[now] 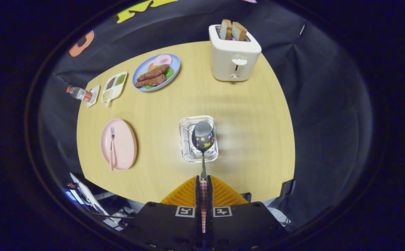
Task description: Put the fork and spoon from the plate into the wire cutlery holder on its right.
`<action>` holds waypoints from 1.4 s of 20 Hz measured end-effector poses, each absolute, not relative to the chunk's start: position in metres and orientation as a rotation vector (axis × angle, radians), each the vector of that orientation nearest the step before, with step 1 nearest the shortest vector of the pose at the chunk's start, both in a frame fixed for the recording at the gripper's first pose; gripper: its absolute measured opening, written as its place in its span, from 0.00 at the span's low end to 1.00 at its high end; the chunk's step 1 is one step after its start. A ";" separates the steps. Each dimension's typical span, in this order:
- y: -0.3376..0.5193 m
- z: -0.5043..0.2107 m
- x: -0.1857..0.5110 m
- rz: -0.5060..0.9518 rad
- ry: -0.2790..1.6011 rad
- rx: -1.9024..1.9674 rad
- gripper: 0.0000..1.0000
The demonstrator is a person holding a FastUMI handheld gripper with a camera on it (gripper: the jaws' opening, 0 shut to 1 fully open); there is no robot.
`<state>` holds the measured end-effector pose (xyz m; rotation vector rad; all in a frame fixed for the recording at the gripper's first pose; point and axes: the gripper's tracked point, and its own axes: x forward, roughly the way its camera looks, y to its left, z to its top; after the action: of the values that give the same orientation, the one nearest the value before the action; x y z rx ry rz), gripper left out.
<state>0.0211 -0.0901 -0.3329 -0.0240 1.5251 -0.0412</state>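
**Spoon held above the wire holder, fork on the plate**

The gripper (203, 188) has its two fingers pressed together on the checked handle of the spoon (203, 137), pinching it from both sides. The handle runs back between the fingers, and the metal stem and bowl stick out ahead of them. The bowl of the spoon shows over the opening of the wire cutlery holder (187, 139), whose square rim and wire walls frame it on all sides. Whether the bowl is already inside the holder or above it cannot be told from this view.

The holder stands on the round wooden table (251, 115), just ahead of the fingers. To its left, well apart, lies the pink plate (124, 143). The fork (112, 148) rests on the plate's left half, tines pointing away from the gripper and its checked handle reaching the near rim.

Farther back on the table, a blue plate (176, 68) carries strips of meat, greens and a pink slice. Left of it sits a small white divided tray (114, 87), and beside that a bottle (78, 93) lies on its side at the table's edge. A white toaster (234, 55) with two slices of bread in its slots stands at the far side, beyond the holder.
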 end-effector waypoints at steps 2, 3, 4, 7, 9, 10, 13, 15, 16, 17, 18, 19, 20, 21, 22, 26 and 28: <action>-0.090 -0.340 0.024 -0.070 1.575 -0.008 0.04; -0.089 -0.344 0.024 -0.076 1.603 -0.009 0.04; -0.088 -0.346 0.025 -0.081 1.631 -0.008 0.04; -0.083 -0.357 0.028 -0.087 1.705 -0.024 0.04; -0.079 -0.363 0.034 -0.083 1.732 -0.039 0.04; -0.078 -0.363 0.039 -0.088 1.734 -0.045 0.04; -0.080 -0.369 0.042 -0.079 1.775 -0.090 0.06; -0.081 -0.377 0.043 -0.084 1.812 -0.087 0.06; -0.081 -0.379 0.042 -0.085 1.835 -0.088 0.06; -0.080 -0.382 0.041 -0.082 1.849 -0.086 0.06; -0.079 -0.384 0.042 -0.079 1.858 -0.080 0.06; -0.079 -0.386 0.042 -0.079 1.864 -0.078 0.06; -0.080 -0.388 0.044 -0.086 1.867 -0.078 0.07; -0.079 -0.390 0.045 -0.085 1.870 -0.077 0.08; -0.077 -0.391 0.046 -0.080 1.867 -0.065 0.08; -0.069 -0.390 0.054 -0.061 1.820 -0.035 0.11; -0.064 -0.386 0.056 -0.023 1.785 -0.053 0.12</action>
<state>0.0558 -0.0640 -0.3856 -0.0529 1.7851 -0.0229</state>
